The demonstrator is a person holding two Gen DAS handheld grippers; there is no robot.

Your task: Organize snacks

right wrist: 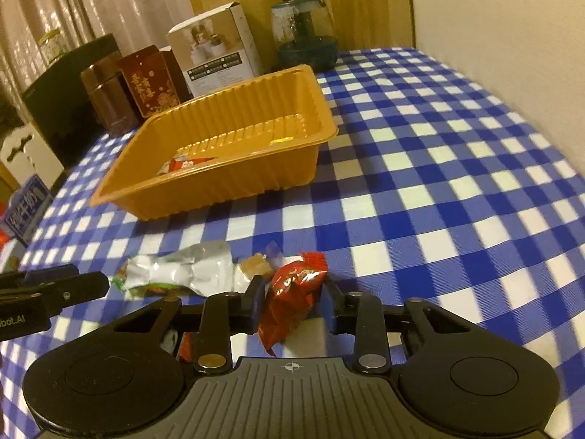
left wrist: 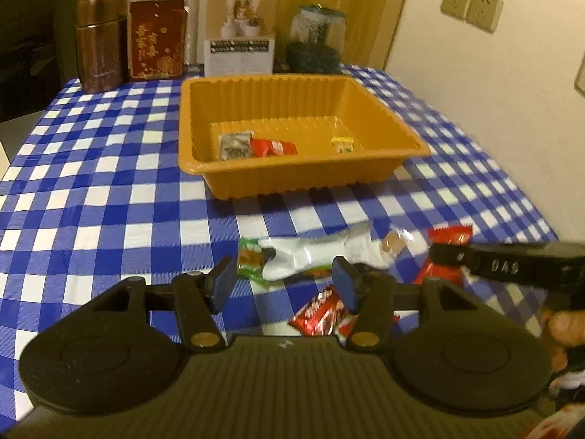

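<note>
A cream-walled room with pale curtains behind, and up front the table (right wrist: 457, 168) under its blue-and-white checked cloth fills both views. Along the far edge stand a brown tin (left wrist: 100, 44), a dark red box with gold lettering (left wrist: 157, 38), a white carton with a printed picture (left wrist: 239, 33) and a clear domed jar on a dark base (left wrist: 316, 36), all well behind the action. Centre stage is the ribbed orange plastic tray (right wrist: 234, 179), and it already holds a few wrapped snacks near its front wall. Between tray and grippers lies the loose pile: a crumpled white and green wrapper (left wrist: 310, 256), a small clear-wrapped brown sweet (right wrist: 256, 261), and a red chocolate bar wrapper (left wrist: 321, 311) close under the left gripper (left wrist: 283, 287), whose jaws stand about half open with nothing pinched. Now the right gripper (right wrist: 292, 301): its jaws are narrow and clamped on a shiny red foil snack packet (right wrist: 292, 292), which sits just short of the tray on the near side. So the step in hand looks like a pick just secured; the next move probably calls for lifting clear of the pile and carrying up over the tray's near wall before releasing. That wall is the one obstacle, and the left gripper close alongside leaves little room.
</note>
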